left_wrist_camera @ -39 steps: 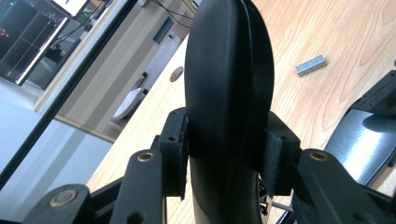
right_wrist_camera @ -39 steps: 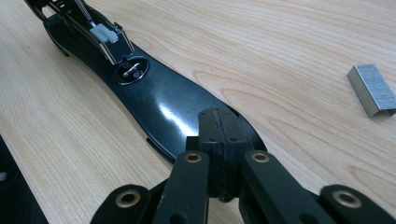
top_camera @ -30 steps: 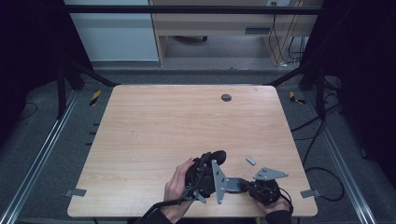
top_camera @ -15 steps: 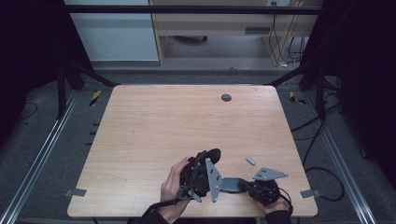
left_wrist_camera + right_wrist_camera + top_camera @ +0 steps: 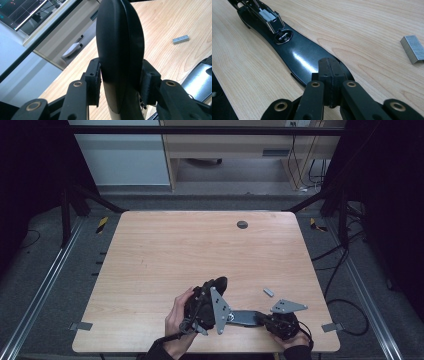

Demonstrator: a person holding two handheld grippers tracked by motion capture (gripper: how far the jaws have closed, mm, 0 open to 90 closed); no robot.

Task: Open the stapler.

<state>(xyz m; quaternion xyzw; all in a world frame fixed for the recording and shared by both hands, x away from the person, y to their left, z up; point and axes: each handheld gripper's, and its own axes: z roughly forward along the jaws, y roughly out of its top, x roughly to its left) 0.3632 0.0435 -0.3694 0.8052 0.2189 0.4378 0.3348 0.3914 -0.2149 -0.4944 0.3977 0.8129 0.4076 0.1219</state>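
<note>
A black stapler lies swung open near the table's front edge. Its flat base (image 5: 246, 317) (image 5: 297, 56) rests on the wood, with the metal staple channel (image 5: 270, 17) at the hinge end. My left gripper (image 5: 216, 292) (image 5: 120, 83) is shut on the rounded top arm (image 5: 120, 45), which it holds raised off the base. The right gripper (image 5: 267, 321) (image 5: 329, 75) is shut, its pads together and resting on the base's near end. A short strip of staples (image 5: 269, 292) (image 5: 180, 39) (image 5: 413, 48) lies loose on the table to the right.
The wooden table (image 5: 200, 250) has a dark round grommet (image 5: 242, 224) near its far edge. Metal rails and cables run along both sides on the floor. A desk and cabinet stand beyond the far edge.
My left gripper has swung the stapler's top arm slightly to the left and farther from the base. The right gripper and the staple strip stay put.
</note>
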